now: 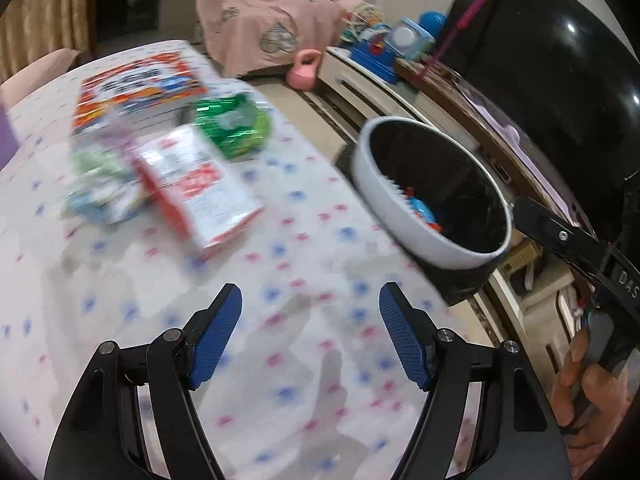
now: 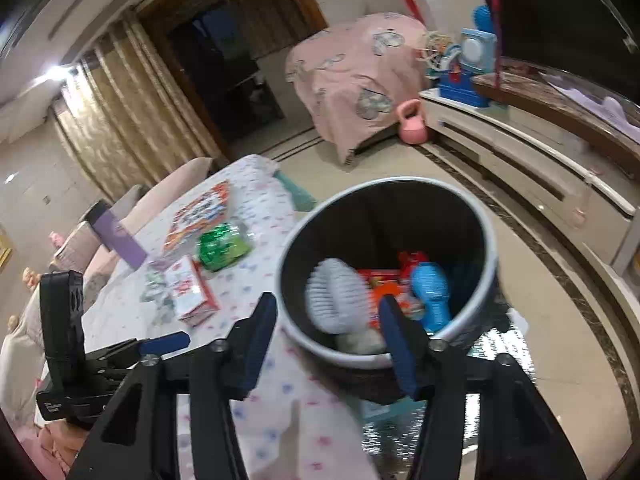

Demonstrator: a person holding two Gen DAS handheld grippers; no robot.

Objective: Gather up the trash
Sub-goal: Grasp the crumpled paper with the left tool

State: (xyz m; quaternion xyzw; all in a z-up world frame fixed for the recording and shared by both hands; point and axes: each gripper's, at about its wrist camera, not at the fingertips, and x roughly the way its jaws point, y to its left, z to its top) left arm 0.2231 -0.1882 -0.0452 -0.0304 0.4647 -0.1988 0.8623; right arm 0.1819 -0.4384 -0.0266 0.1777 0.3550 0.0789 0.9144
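Observation:
A round bin with a white rim (image 1: 400, 216) (image 2: 490, 280) stands beside the table's right edge. It holds a white brush (image 2: 338, 296), a blue bottle (image 2: 432, 292) and red wrappers (image 2: 384, 288). On the dotted tablecloth (image 1: 300, 280) lie a red-and-white carton (image 1: 200, 192) (image 2: 190, 292), a green foil packet (image 1: 232, 124) (image 2: 222, 246), a crumpled pale wrapper (image 1: 100, 188) and a flat colourful box (image 1: 136, 88) (image 2: 200, 214). My left gripper (image 1: 310, 316) is open and empty above the cloth. My right gripper (image 2: 328, 340) is open and empty over the bin's near rim.
A purple box (image 2: 122, 240) stands at the table's far left. A pink-covered piece of furniture (image 2: 352, 76), a pink kettlebell (image 2: 412, 124) and a low white cabinet with toys (image 2: 520, 148) stand beyond. Tiled floor surrounds the bin.

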